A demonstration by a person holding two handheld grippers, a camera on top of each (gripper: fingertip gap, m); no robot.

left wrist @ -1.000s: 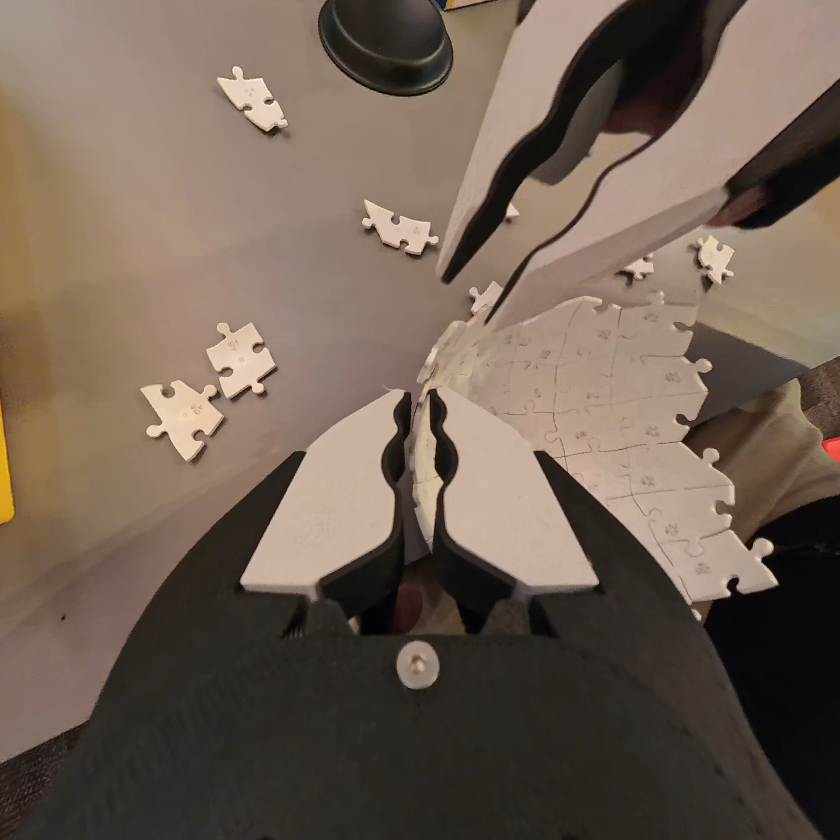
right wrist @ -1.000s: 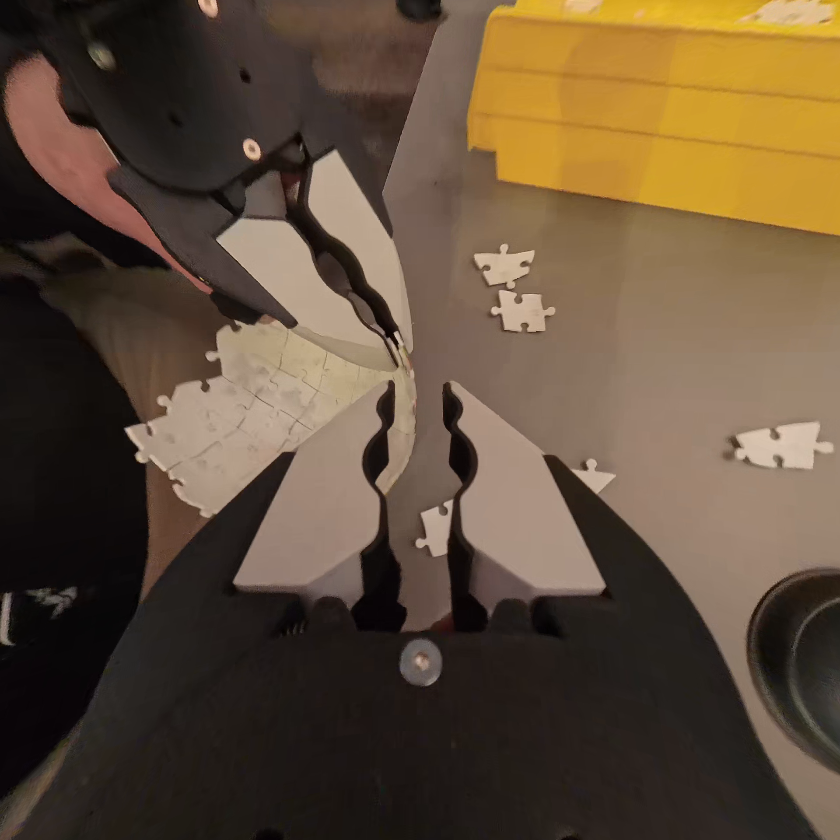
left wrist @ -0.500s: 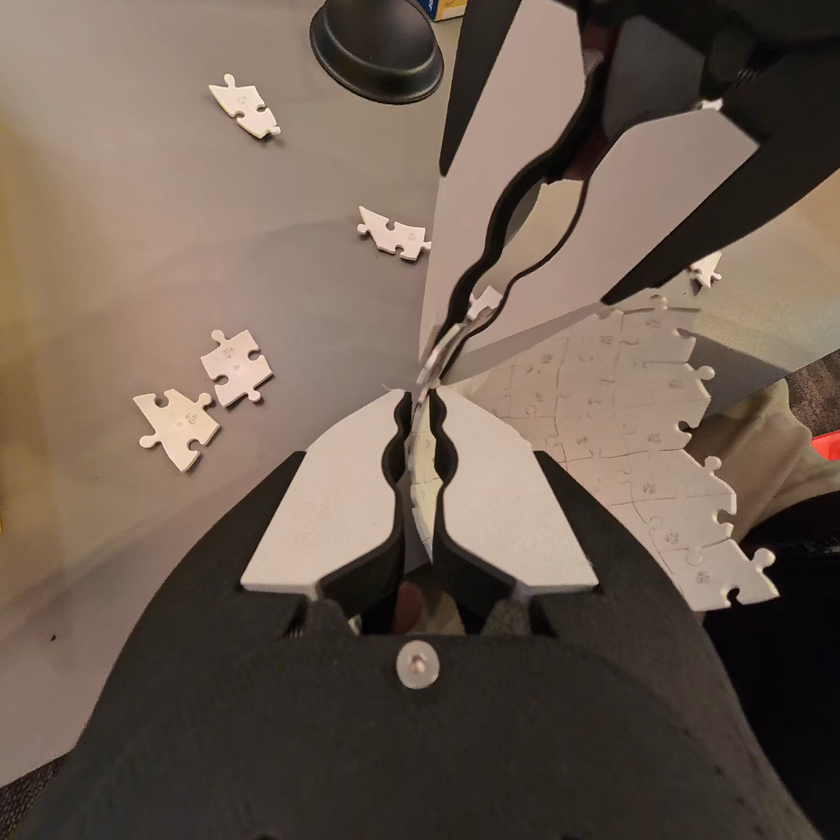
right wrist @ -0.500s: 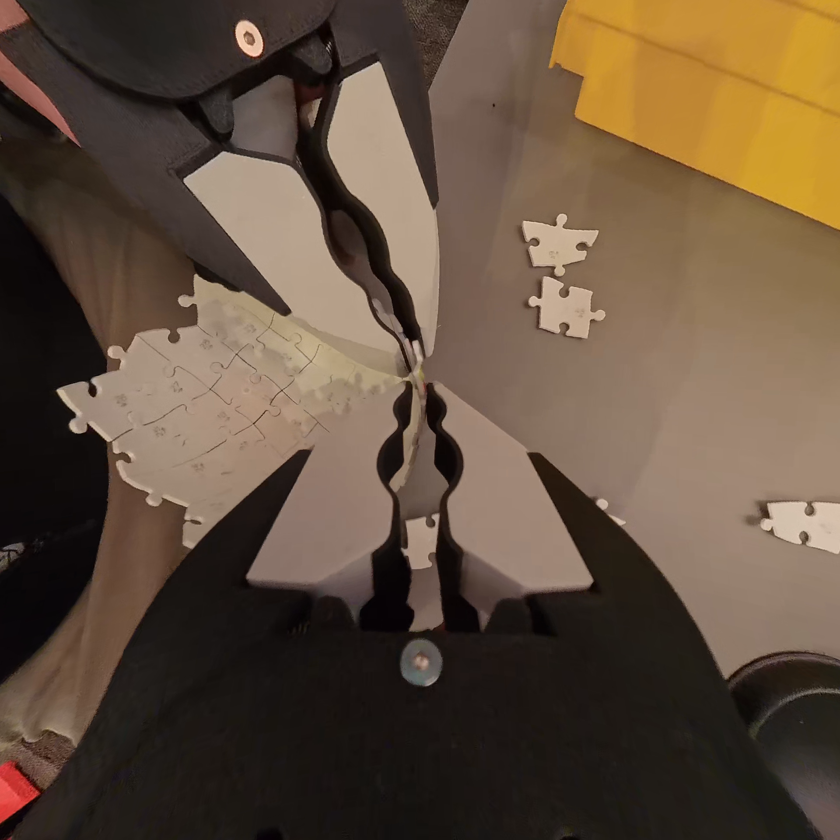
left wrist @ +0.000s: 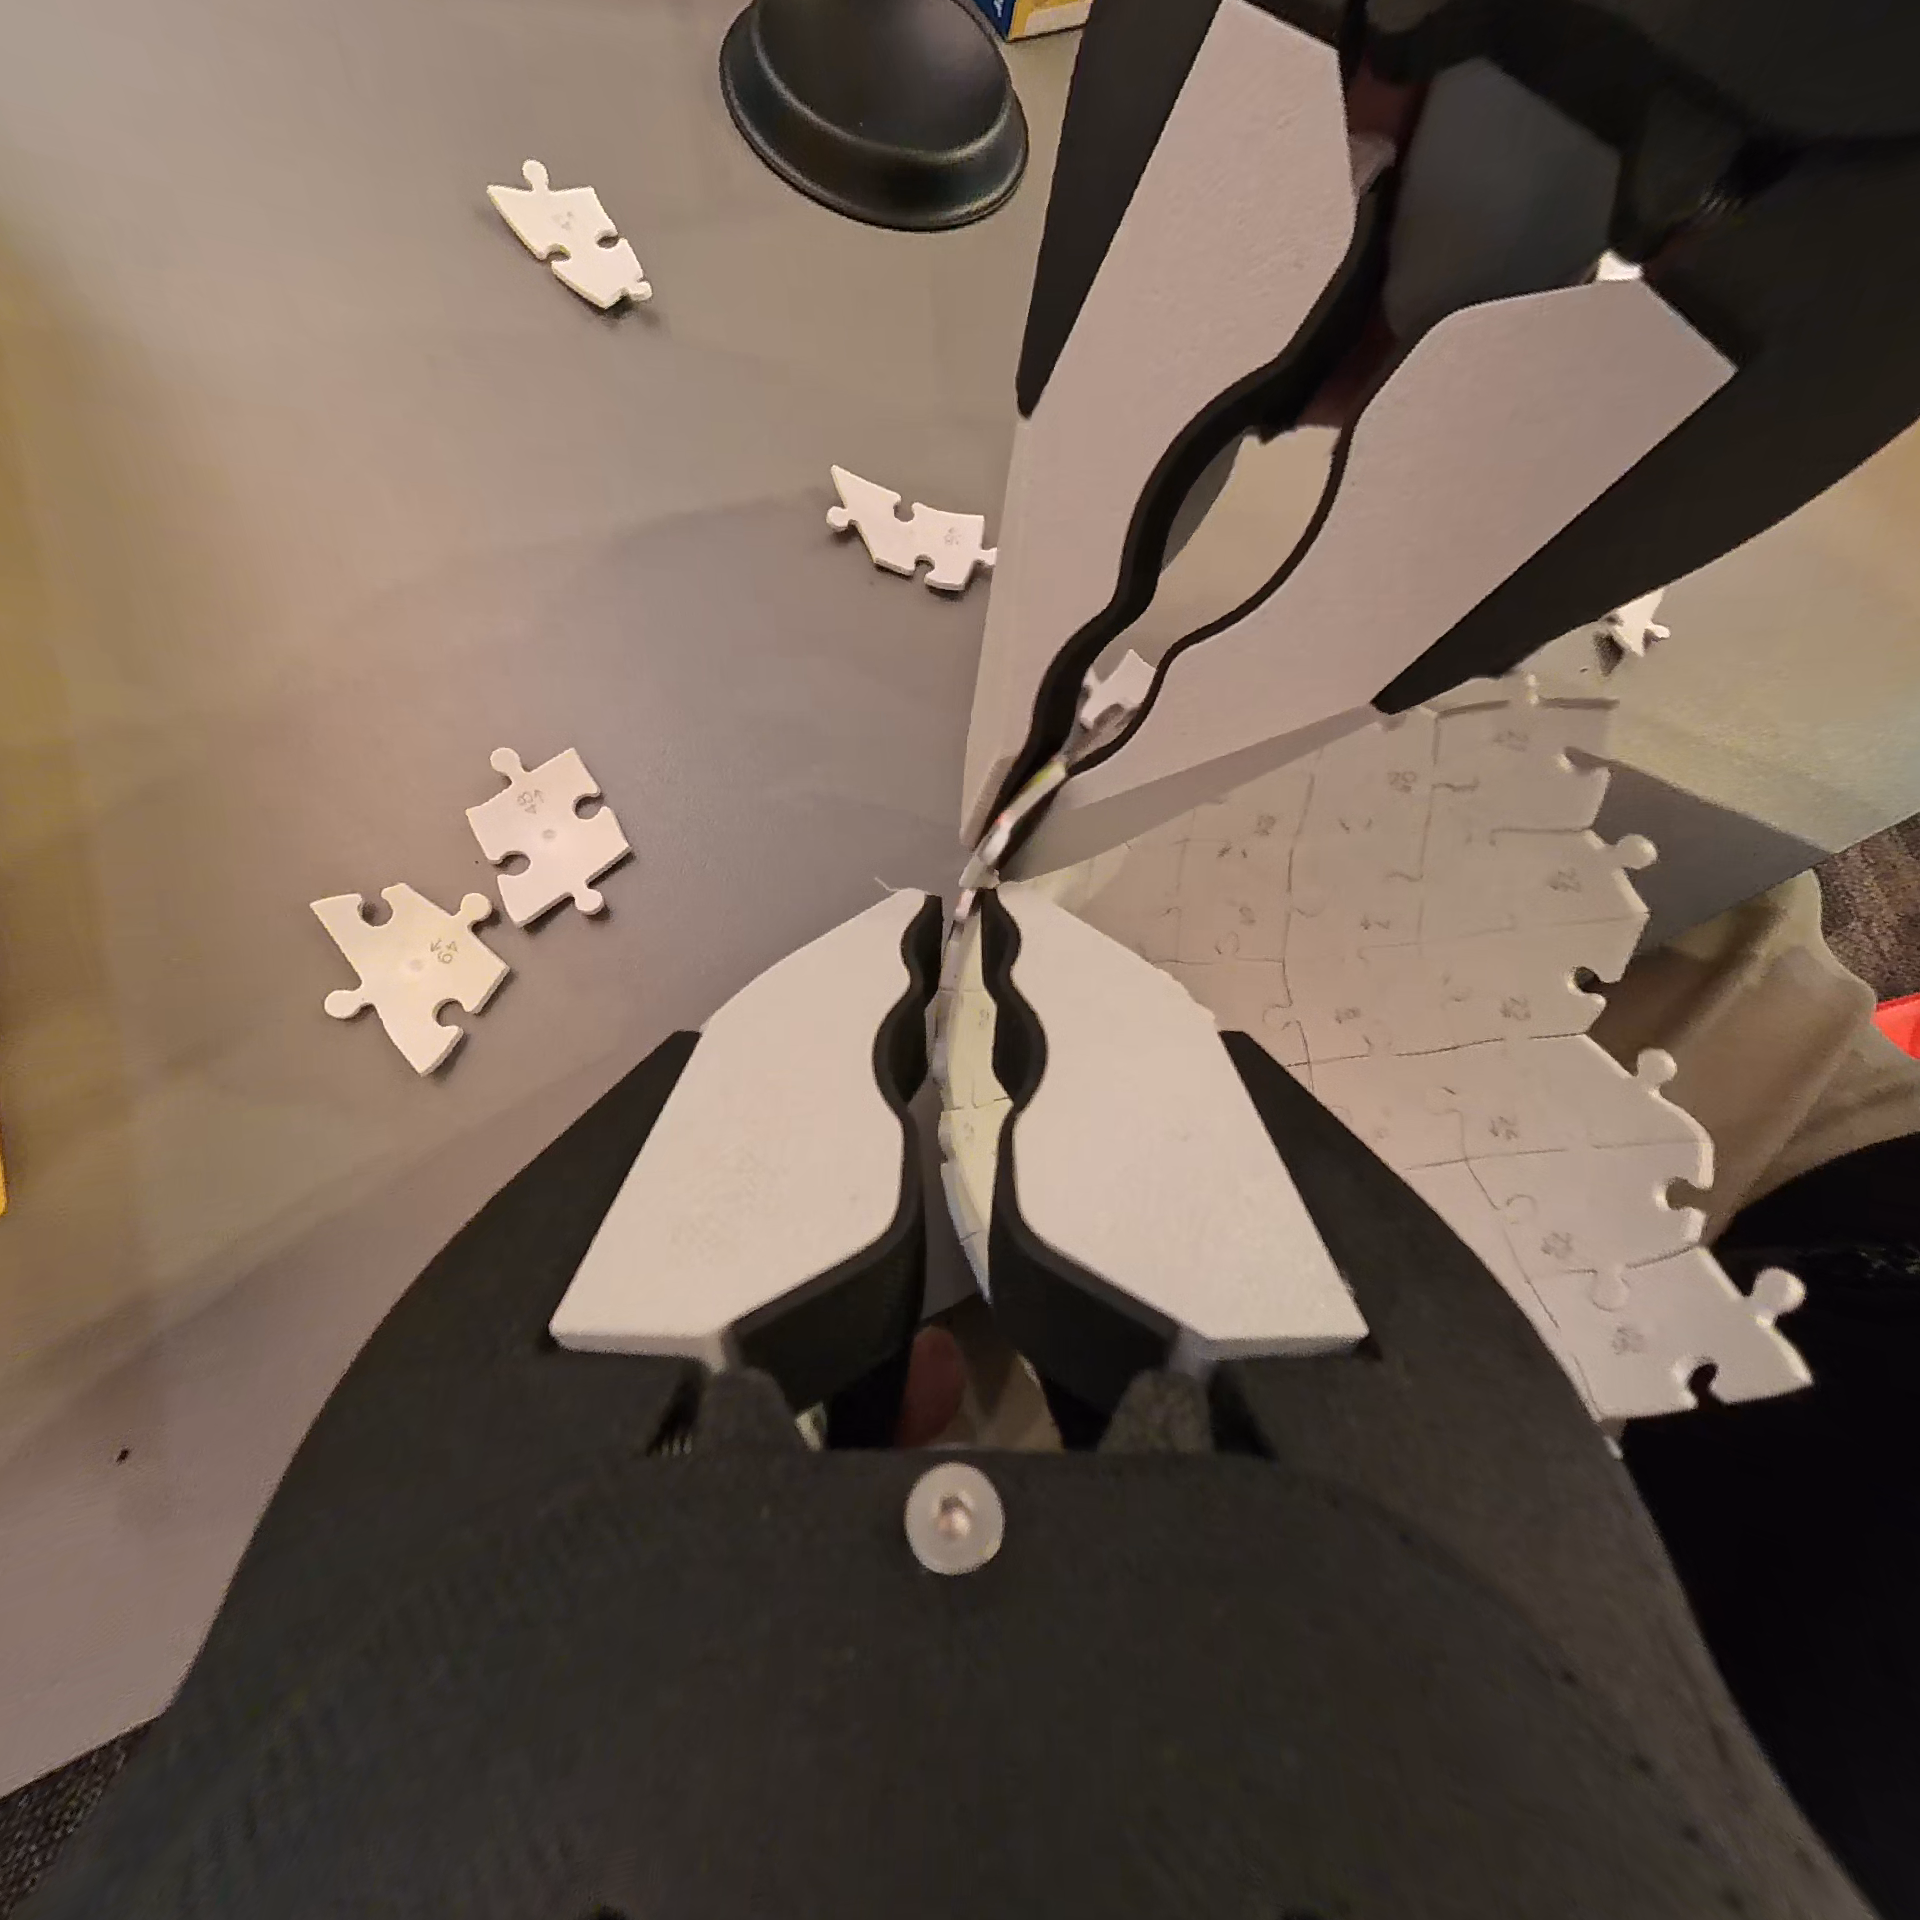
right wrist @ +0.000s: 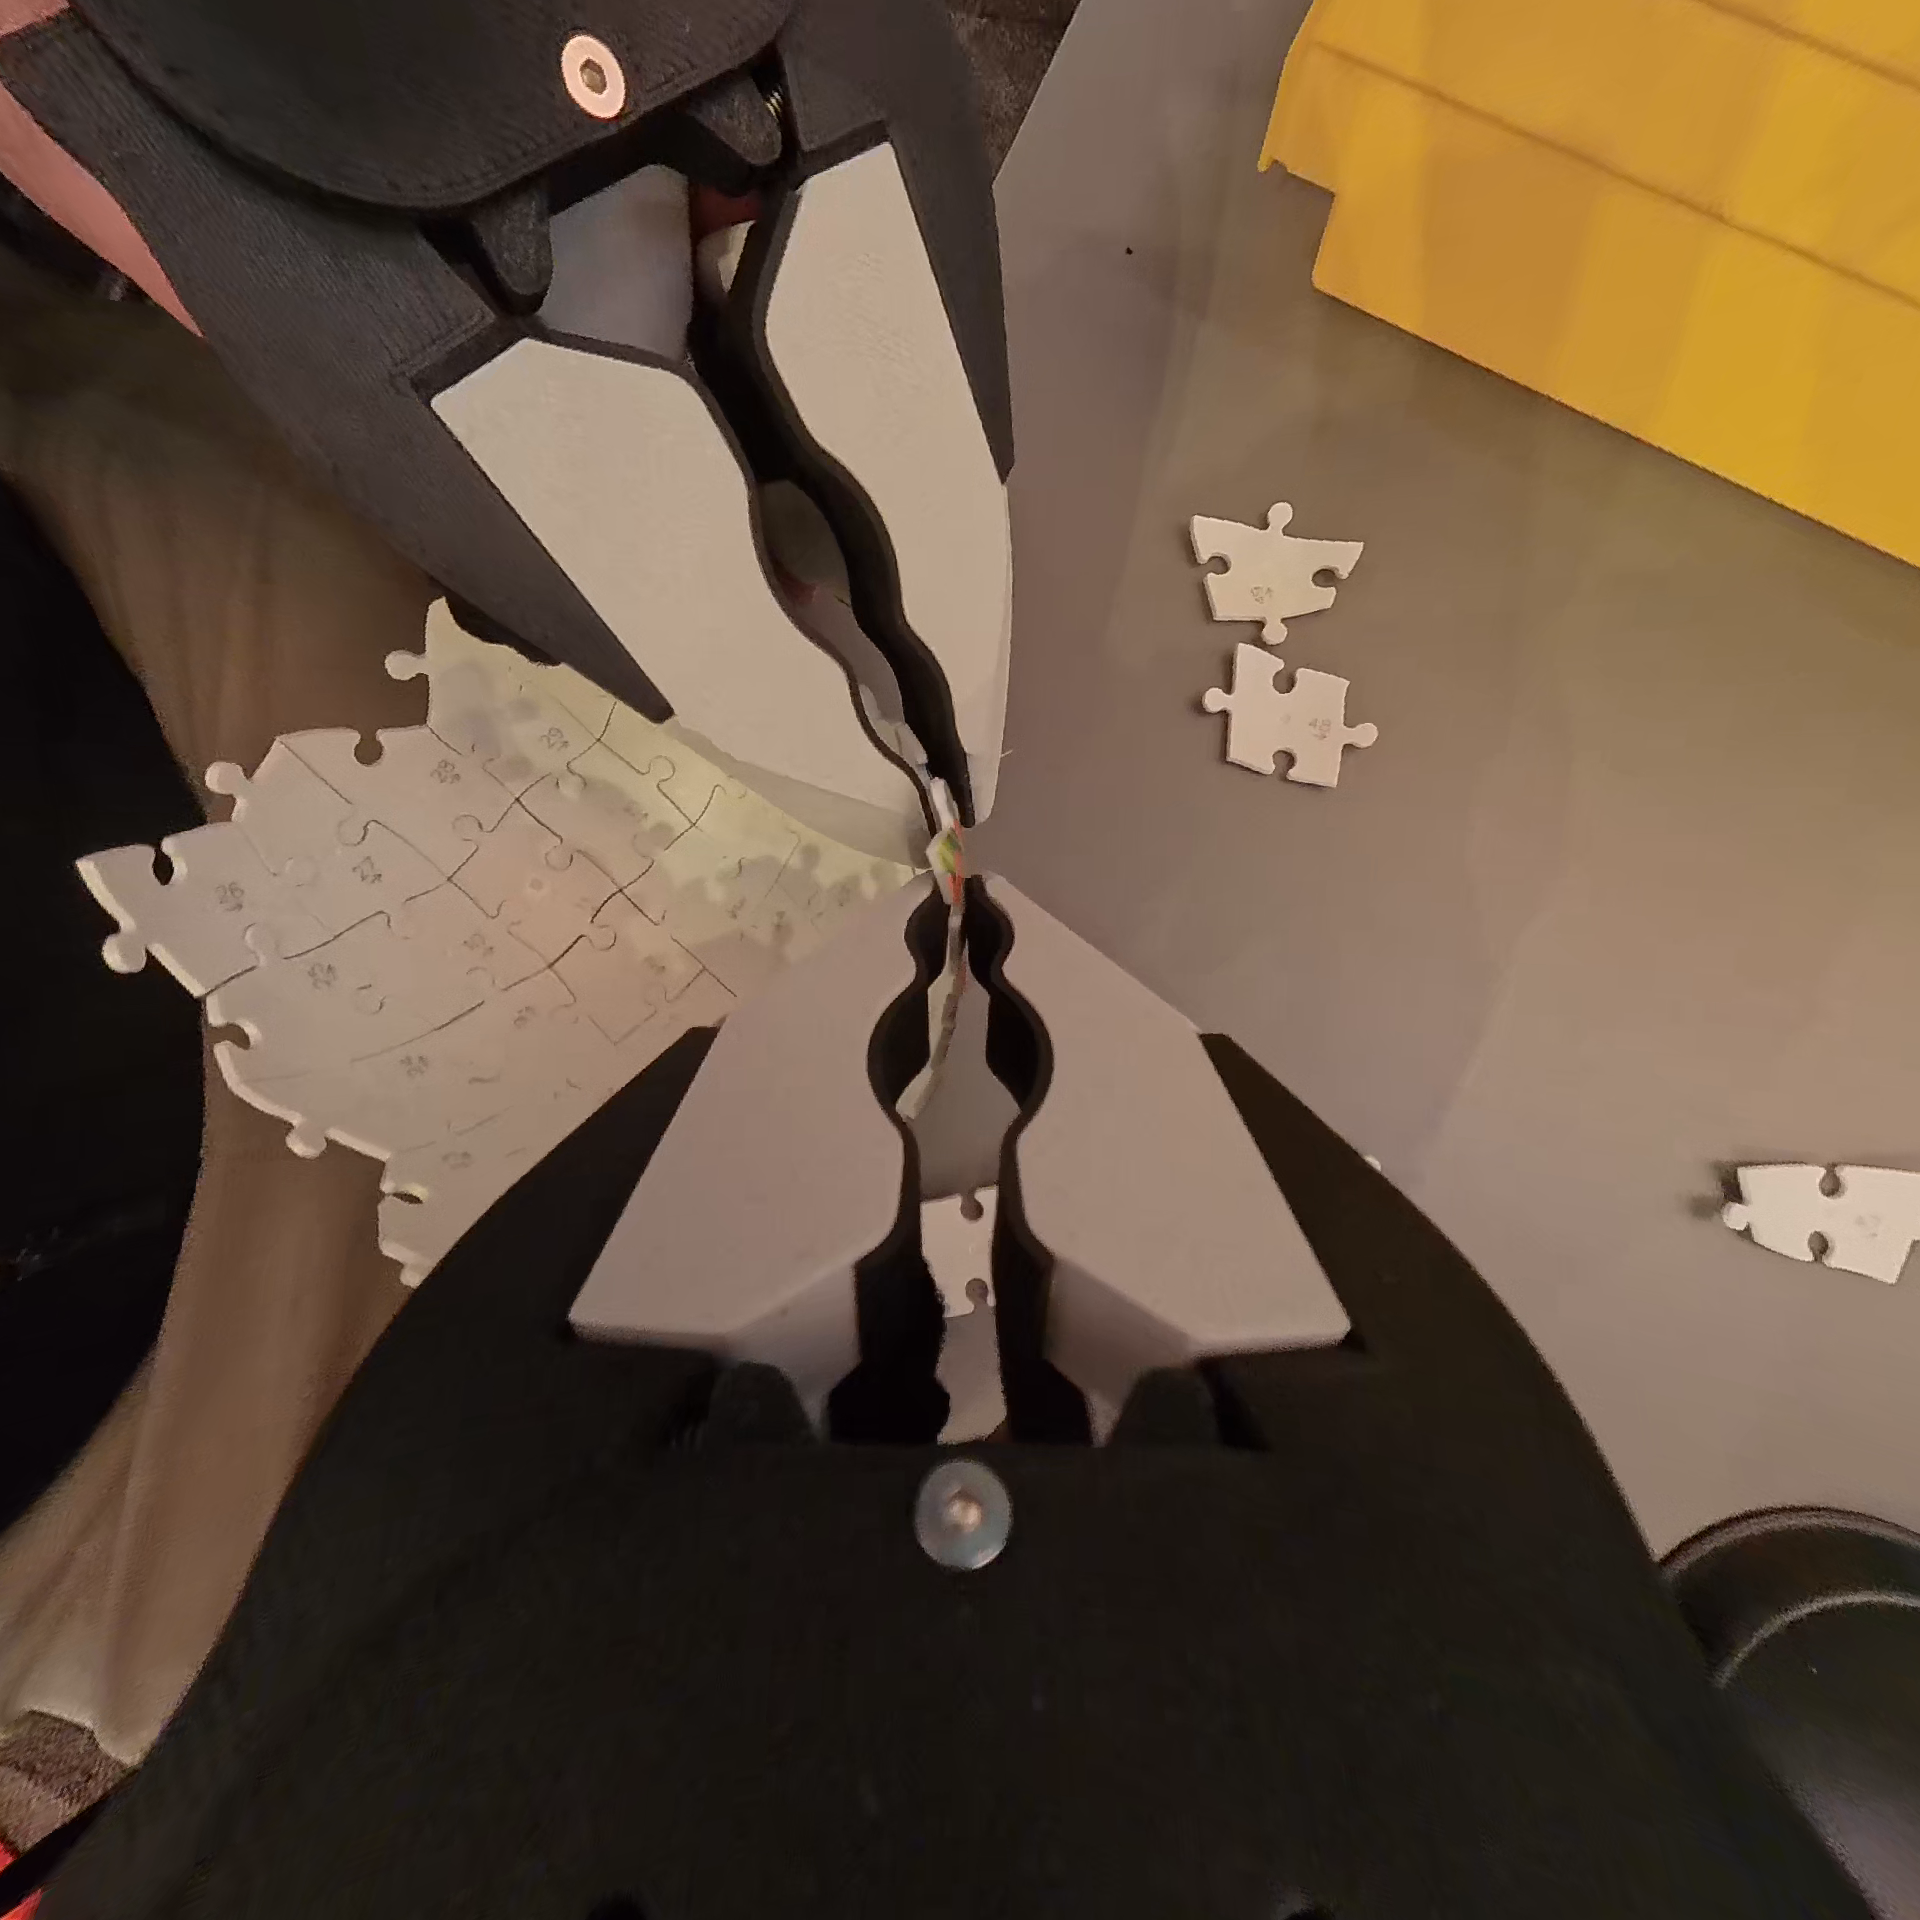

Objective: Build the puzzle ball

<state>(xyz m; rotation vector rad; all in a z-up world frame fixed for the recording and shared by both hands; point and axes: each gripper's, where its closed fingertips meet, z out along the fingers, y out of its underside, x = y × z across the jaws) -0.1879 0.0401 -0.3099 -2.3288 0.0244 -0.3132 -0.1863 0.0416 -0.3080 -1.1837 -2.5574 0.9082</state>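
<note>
the left claw (left wrist: 961,914) is closed on the edge of the curved puzzle ball section (left wrist: 1475,997), held above the grey bench (left wrist: 312,468) near its edge. the right claw (right wrist: 961,894) is pinched shut on a single piece (right wrist: 940,997), its tip meeting that edge. loose white pieces (left wrist: 548,836) lie flat on the bench. a yellow bin (right wrist: 1621,197) sits at the far side; its contents can't be seen. a black round base (left wrist: 878,135) stands beyond.

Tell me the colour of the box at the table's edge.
Yellow box; the right wrist view shows it best.
</note>
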